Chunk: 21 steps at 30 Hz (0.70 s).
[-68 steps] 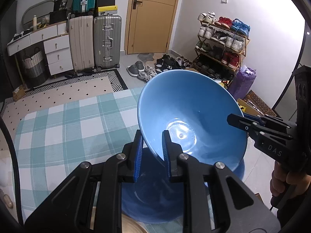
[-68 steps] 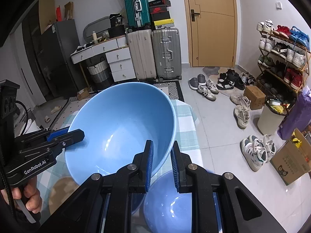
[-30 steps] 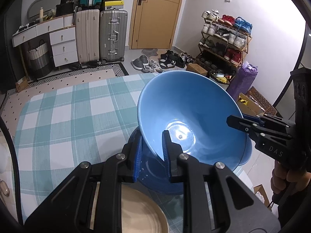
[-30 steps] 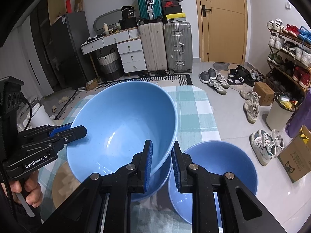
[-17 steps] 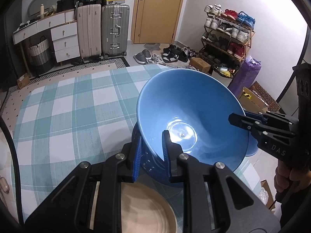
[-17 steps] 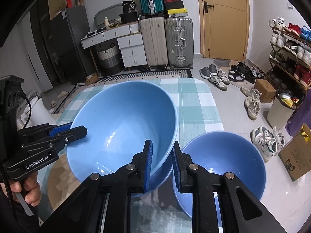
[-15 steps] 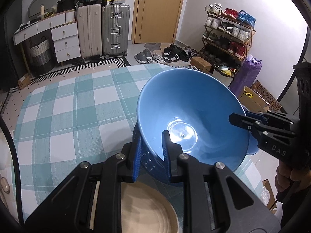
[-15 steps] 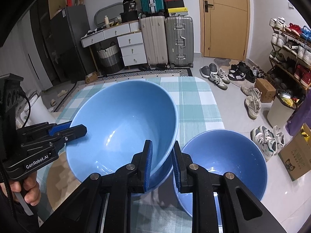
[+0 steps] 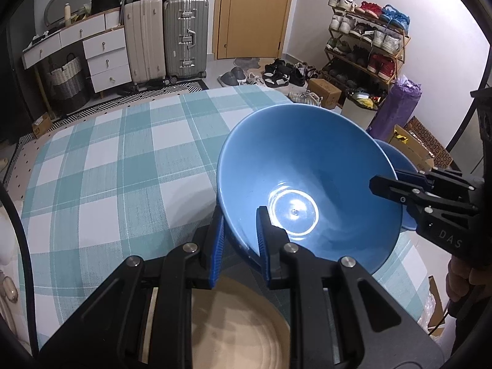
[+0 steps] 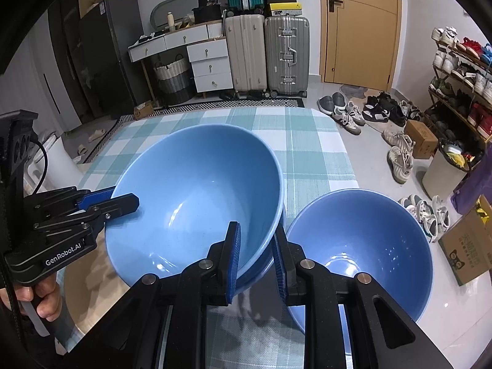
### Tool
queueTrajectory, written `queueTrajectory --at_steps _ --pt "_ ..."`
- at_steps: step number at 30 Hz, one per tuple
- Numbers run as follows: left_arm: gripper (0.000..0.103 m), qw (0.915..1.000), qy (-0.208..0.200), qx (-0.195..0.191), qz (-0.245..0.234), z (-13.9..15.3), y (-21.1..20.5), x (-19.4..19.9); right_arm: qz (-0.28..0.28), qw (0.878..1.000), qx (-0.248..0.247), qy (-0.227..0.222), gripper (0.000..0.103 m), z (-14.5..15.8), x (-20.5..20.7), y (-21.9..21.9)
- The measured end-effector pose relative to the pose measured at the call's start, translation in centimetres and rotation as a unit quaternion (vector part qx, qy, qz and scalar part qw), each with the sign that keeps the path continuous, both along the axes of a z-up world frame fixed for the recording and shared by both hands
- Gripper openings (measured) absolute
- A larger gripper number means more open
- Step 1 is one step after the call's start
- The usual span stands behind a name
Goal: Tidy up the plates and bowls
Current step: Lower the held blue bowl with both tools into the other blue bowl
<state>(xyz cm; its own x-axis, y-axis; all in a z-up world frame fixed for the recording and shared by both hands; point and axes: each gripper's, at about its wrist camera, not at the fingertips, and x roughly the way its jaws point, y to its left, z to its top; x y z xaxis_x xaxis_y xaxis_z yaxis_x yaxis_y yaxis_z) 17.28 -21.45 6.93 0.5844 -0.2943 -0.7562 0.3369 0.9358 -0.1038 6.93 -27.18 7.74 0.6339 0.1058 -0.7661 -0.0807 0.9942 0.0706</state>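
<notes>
Over the checked tablecloth (image 9: 123,166), left gripper (image 9: 238,240) and right gripper (image 10: 255,256) clamped on opposite rims of tilted blue bowl (image 10: 196,203), nested over lower bowl (image 10: 261,266), beside second blue bowl (image 10: 363,246).

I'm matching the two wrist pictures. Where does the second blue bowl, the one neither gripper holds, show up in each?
Left wrist: second blue bowl, only a sliver at right, behind the held large blue bowl.
Right wrist: in full, lower right.
Shared landmark: silver hard-shell suitcase.
</notes>
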Motion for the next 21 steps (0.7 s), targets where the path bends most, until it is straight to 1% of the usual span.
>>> queueTrajectory --at_steps 8,13,21 --pt "0.017 0.9999 0.005 0.012 -0.002 -1.3 -0.1 0.6 -0.001 1.000 -0.011 0.006 0.021 -1.0 0.2 -0.1" --pt "0.017 0.9999 0.003 0.014 -0.002 -1.4 -0.4 0.4 -0.002 1.000 -0.021 0.006 0.021 -1.3 0.4 0.3" --pt "0.017 0.9996 0.009 0.027 -0.003 -2.5 -0.5 1.4 -0.001 0.999 -0.036 0.010 0.021 -2.0 0.6 0.9"
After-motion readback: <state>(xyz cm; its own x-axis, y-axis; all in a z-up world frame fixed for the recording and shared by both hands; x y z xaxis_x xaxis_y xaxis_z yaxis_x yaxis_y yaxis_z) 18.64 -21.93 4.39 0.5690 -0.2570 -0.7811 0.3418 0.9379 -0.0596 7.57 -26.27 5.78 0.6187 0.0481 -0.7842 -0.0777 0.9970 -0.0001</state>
